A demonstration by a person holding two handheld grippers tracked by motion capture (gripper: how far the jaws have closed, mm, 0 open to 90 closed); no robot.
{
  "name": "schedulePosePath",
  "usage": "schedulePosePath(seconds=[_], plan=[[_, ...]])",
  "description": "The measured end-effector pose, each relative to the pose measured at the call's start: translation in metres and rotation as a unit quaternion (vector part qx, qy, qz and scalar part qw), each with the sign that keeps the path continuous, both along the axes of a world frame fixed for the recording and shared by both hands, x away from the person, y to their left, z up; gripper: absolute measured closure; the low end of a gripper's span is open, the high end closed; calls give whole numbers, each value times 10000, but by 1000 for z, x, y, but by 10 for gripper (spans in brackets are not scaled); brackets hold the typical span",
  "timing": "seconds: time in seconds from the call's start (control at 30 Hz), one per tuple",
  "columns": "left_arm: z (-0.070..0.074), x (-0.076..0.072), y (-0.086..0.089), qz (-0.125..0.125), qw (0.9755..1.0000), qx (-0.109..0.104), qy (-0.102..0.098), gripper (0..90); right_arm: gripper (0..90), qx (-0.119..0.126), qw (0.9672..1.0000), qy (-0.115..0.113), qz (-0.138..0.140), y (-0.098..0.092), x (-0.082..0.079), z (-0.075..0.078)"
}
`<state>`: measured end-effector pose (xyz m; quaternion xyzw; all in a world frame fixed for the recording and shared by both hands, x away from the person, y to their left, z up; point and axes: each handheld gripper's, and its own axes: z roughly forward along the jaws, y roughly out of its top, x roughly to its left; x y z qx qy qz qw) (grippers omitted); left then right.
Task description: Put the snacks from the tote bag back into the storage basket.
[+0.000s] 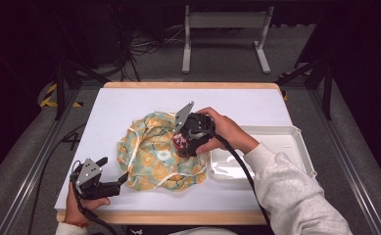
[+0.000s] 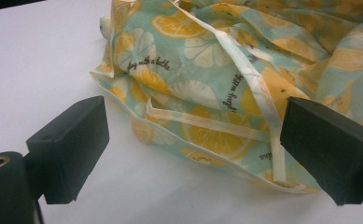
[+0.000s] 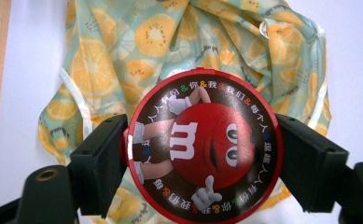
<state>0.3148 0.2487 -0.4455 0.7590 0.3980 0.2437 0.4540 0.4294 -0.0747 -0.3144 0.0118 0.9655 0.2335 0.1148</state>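
While clamped by its rim between the black jaws of the right gripper (image 1: 184, 143), round red candy tin with a cartoon character on its glossy lid (image 3: 202, 144) hangs lid-up over the middle of the crumpled mint-and-orange citrus-print cloth with cream trim (image 1: 149, 156), clear of the fabric as far as can be told. Pads pressing on opposite sides of the lid's edge, grip level and square in the right gripper view. Left gripper (image 1: 113, 170) low on the white table top (image 1: 114, 107) at the cloth's near left corner, jaws wide apart and holding nothing, cream-trimmed hem lying between and just beyond them in the left gripper view without touching either pad. Shallow white plastic tray (image 1: 303, 147) just right of the cloth, apparently with nothing in it.

Judged step: carrying the tin above the cloth, with the cloth itself not yet gripped. Cannot tell from this alone whether bound for the tray or for the folds below.

Next move, by that reading: keep the squeeze on the smooth rim firm and the lid flat, since a tilt could let the tin slide out. Close the left jaws on the near hem first if the fabric needs pinning or opening. Lower slowly and release only once the tin's base sits on something firm.
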Motion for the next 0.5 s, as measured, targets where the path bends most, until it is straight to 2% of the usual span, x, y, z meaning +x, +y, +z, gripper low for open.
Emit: schedulePosePath(seconds=[0.27,0.47,0.5], plan=[[-1,1,-1,20,10000,28,24,88,235,-31,9999,-37,-117,-12,-2,5],[-2,1,-1,69,9999,69,49,88,235,-5,9999,-93,-80,-21,-2,10],[-2,1,-1,67,9999,82,54,88,235,-12,9999,-38,-117,-23,-3,10]])
